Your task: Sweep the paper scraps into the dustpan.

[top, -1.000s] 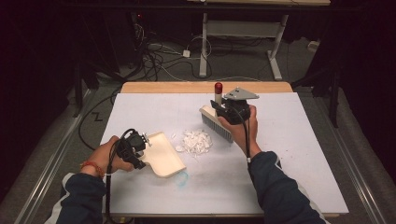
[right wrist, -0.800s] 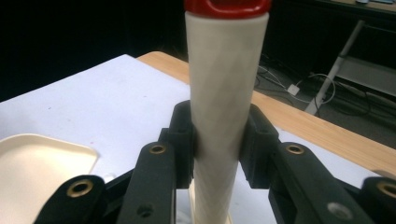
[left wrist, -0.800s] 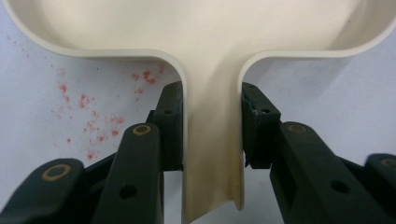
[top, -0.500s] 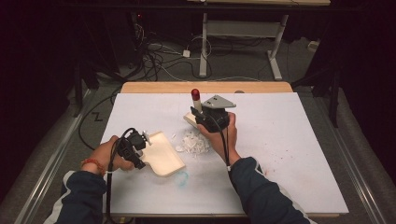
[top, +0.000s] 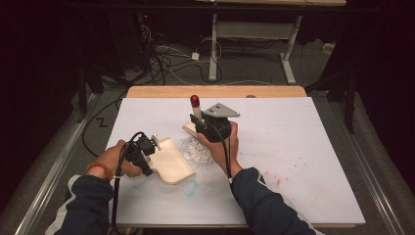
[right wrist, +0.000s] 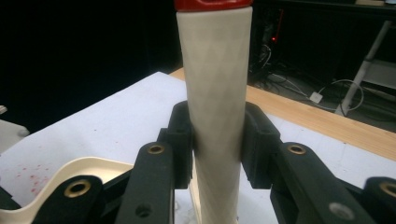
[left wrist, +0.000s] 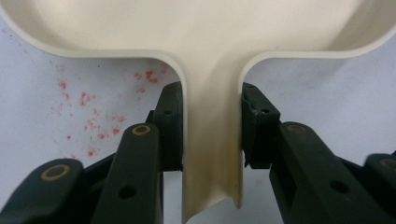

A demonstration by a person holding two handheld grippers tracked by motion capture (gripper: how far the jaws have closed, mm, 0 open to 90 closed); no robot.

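Right tool (top: 201, 128) carried brush (right wrist: 215, 93) leftward toward dustpan (top: 172, 161).

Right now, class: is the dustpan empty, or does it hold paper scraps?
Empty. The dustpan shows a bare cream tray; the paper scraps lie on the table beside it.

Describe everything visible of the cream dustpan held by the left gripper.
The dustpan is cream, plastic-looking, with a shallow tray, a raised rounded rim and a narrow channel-shaped handle. It lies flat on the white table cover, its open edge toward the pile of white paper scraps. The left gripper is shut on the handle, a black finger on each side. Faint yellowish staining runs along the handle. Red specks mark the cover beside it.
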